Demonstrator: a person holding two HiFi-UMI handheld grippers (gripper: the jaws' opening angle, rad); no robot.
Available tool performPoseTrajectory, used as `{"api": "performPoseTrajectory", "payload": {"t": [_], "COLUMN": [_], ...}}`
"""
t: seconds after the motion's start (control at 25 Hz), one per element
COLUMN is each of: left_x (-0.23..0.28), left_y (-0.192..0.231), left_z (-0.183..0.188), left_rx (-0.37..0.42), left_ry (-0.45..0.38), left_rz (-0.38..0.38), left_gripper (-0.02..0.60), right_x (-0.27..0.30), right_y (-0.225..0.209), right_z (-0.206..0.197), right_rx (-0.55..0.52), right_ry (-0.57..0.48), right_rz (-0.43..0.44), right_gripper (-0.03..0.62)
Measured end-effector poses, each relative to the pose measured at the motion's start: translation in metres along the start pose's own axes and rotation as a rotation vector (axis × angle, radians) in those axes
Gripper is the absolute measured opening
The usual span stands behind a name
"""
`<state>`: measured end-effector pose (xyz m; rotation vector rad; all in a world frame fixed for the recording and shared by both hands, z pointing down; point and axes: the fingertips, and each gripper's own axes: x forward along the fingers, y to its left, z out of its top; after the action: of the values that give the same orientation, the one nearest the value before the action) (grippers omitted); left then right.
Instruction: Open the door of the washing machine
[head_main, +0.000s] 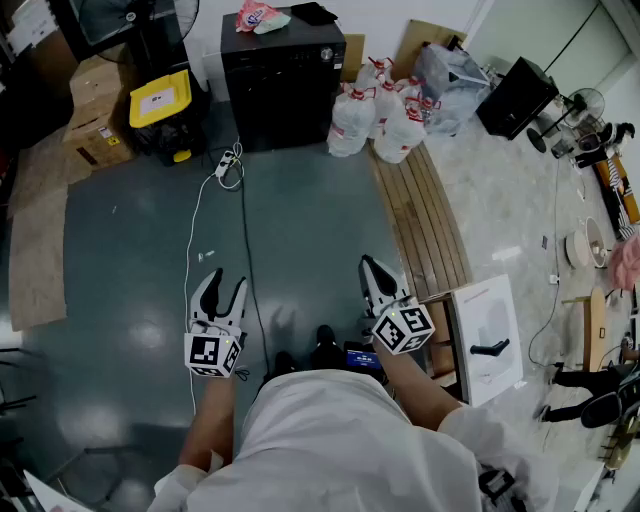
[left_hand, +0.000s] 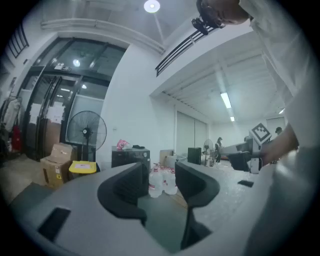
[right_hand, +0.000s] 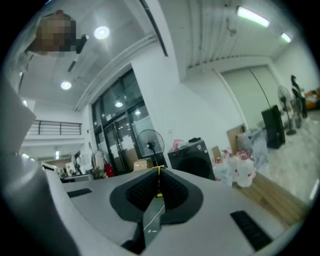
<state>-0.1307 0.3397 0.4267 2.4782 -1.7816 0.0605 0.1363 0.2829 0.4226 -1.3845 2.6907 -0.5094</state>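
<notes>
A person is standing on the grey floor (head_main: 300, 230) of a workshop, holding both tools out level toward the washing machine (head_main: 283, 90), which is sitting in the upper centre of the head view, well apart from both. The dark machine is facing the person, with its door shut as far as the right gripper view shows its front (right_hand: 196, 159).

The left tool (head_main: 226, 285) is gaping wide with nothing between its jaws. In the left gripper view that tool (left_hand: 159, 172) is framing the machine (left_hand: 131, 156) just left of the gap. The right tool (head_main: 368, 265) is showing its jaws pressed together and empty, and the right gripper view is placing the machine to the upper right of the tool's tip (right_hand: 159, 172).

The machine is lying straight ahead, roughly midway between the two tools, so neither one is looking clearly nearer. The open left tool appears readier for a grasp. Where the door's catch is sitting cannot be made out at this range. Water bottles (head_main: 375, 120) are crowding the machine's right side.
</notes>
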Motion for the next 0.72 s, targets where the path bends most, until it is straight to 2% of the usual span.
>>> {"api": "performPoseTrajectory", "payload": {"t": [0.12, 0.24, 0.36, 0.52, 0.6, 0.64, 0.72], "left_x": [-0.023, -0.034, -0.044, -0.045, -0.044, -0.044, -0.045], "left_y": [0.013, 0.021, 0.010, -0.003, -0.004, -0.007, -0.018], "left_z": [-0.009, -0.013, 0.001, 0.018, 0.018, 0.018, 0.018], "left_rx": [-0.016, -0.035, -0.022, 0.013, -0.005, -0.011, -0.011], "left_ry": [0.015, 0.016, -0.015, -0.027, -0.024, -0.025, -0.031], "left_rz": [0.020, 0.043, 0.056, 0.033, 0.033, 0.033, 0.025], "left_gripper": [0.202, 0.201, 0.198, 0.195, 0.193, 0.193, 0.190], "right_x": [-0.005, -0.005, -0.012, -0.014, -0.017, -0.022, -0.035], "right_y": [0.023, 0.029, 0.032, 0.034, 0.042, 0.044, 0.041], "right_z": [0.001, -0.002, -0.003, 0.003, 0.014, 0.019, 0.019], "right_rx": [-0.086, -0.161, -0.216, -0.274, -0.291, -0.289, -0.281], "right_ry": [-0.012, -0.012, -0.004, -0.001, -0.052, -0.088, -0.110], "right_rz": [0.027, 0.031, 0.059, 0.087, 0.116, 0.118, 0.103], "right_gripper": [0.034, 0.034, 0.034, 0.035, 0.039, 0.052, 0.228]}}
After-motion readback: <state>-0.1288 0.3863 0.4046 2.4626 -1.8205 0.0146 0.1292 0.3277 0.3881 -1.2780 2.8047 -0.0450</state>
